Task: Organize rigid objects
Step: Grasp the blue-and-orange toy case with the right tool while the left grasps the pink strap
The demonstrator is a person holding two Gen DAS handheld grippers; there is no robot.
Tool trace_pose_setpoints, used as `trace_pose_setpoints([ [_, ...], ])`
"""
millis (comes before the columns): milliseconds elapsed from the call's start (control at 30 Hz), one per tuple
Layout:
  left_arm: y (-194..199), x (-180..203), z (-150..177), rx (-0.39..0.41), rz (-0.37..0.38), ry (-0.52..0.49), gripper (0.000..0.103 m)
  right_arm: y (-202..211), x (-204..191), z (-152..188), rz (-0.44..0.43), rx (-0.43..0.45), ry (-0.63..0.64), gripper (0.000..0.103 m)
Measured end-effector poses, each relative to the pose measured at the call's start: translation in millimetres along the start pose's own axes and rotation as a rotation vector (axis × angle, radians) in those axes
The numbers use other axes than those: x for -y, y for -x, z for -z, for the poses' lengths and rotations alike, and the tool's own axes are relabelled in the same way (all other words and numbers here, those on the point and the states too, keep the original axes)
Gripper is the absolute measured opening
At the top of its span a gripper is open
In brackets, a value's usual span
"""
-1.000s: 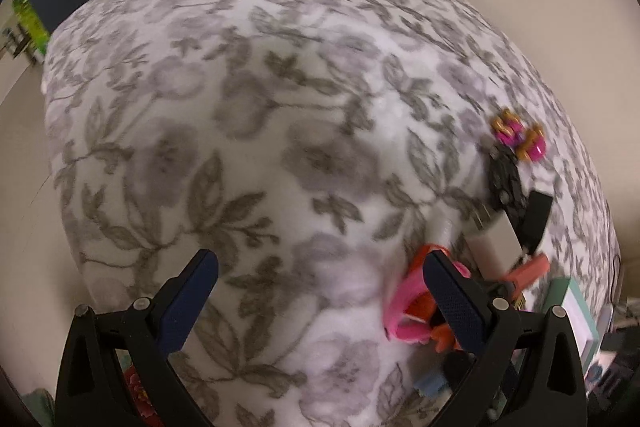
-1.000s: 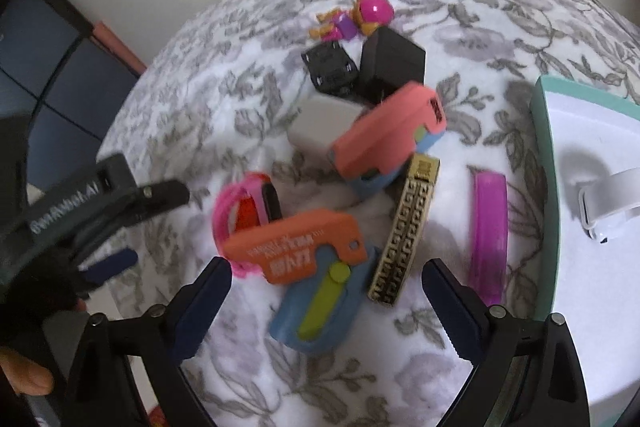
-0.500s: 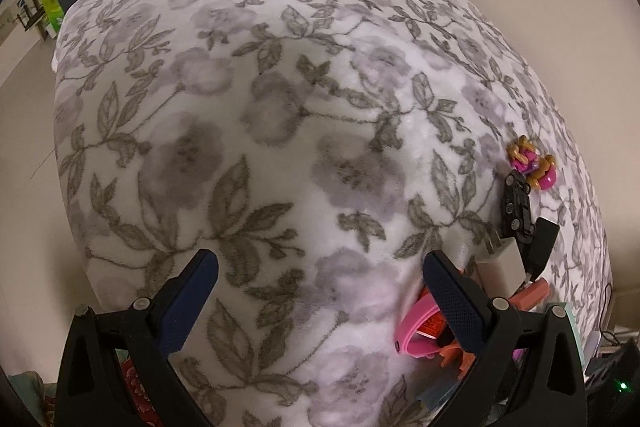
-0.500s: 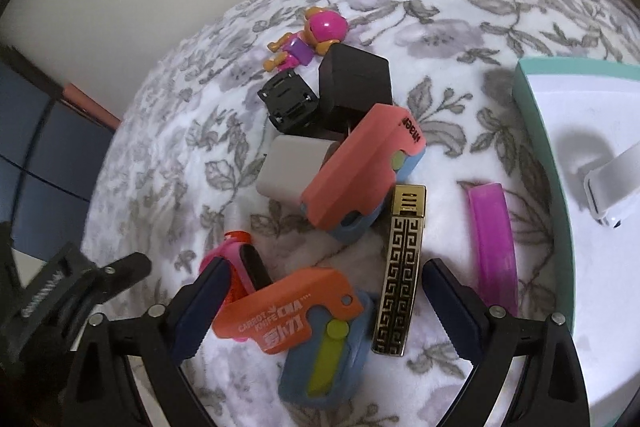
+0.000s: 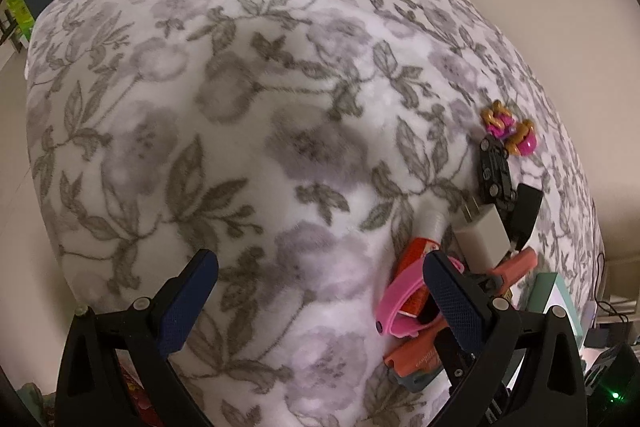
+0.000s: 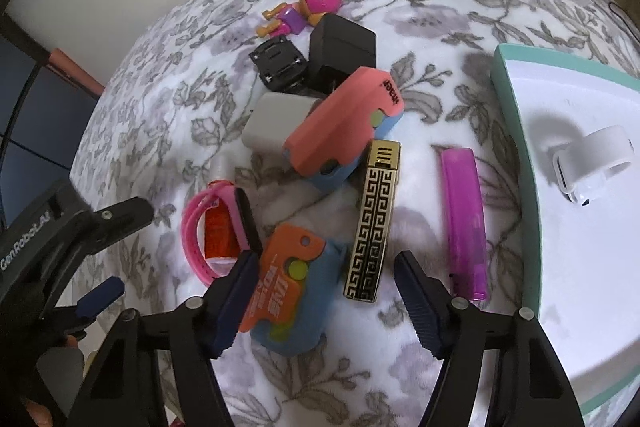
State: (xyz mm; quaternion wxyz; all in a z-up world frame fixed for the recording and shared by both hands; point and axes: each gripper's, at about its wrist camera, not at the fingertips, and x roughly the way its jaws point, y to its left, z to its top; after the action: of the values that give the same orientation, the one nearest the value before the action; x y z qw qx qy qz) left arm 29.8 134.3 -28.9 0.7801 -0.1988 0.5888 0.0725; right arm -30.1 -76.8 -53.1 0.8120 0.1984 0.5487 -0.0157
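Observation:
In the right wrist view my right gripper (image 6: 326, 283) is open and empty, its jaws either side of an orange-and-blue toy (image 6: 292, 299) and the near end of a gold patterned lighter (image 6: 372, 223). Beyond lie a pink-and-blue toy (image 6: 340, 127), a purple lighter (image 6: 466, 223), a pink wristband (image 6: 200, 227), a white charger (image 6: 272, 127), black cubes (image 6: 344, 47) and a pink figure (image 6: 308, 7). My left gripper (image 5: 316, 291) is open and empty over bare blanket, left of the pile; the wristband (image 5: 396, 299) sits by its right finger.
A teal-rimmed white box (image 6: 508, 99) at the right holds a white ring-shaped gadget (image 6: 592, 163). The flowered blanket (image 5: 240, 107) covers the whole surface and drops off at its left and far edges. My left gripper also shows at the lower left of the right wrist view (image 6: 100, 291).
The right gripper has moved forward and down over the pile and its jaws have narrowed. The left gripper has shifted slightly toward the pile.

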Motion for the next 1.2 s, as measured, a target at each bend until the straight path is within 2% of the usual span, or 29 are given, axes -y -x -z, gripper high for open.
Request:
trace_pose_setpoints([
  [267,0,-8,-2,0.005,-0.007,0.030,0.102,-5,-15,1,0.056,-0.002,0.066,0.073],
  [733,-1,-5,-1,0.004,-0.011,0.017,0.102,-8,-31,8,0.113,-0.017,0.172,0.072],
  [833,-1,-3,-2,0.002,-0.007,0.001,0.102,-7,-28,10,0.122,-0.044,0.189,0.066],
  [933,-1,-2,-2,-0.002,-0.003,-0.006,0.102,-5,-23,13,0.170,-0.062,0.204,0.056],
  [1200,-3,13,0,-0.021,0.045,-0.076,0.102,-7,-16,8,0.154,-0.023,0.207,0.056],
])
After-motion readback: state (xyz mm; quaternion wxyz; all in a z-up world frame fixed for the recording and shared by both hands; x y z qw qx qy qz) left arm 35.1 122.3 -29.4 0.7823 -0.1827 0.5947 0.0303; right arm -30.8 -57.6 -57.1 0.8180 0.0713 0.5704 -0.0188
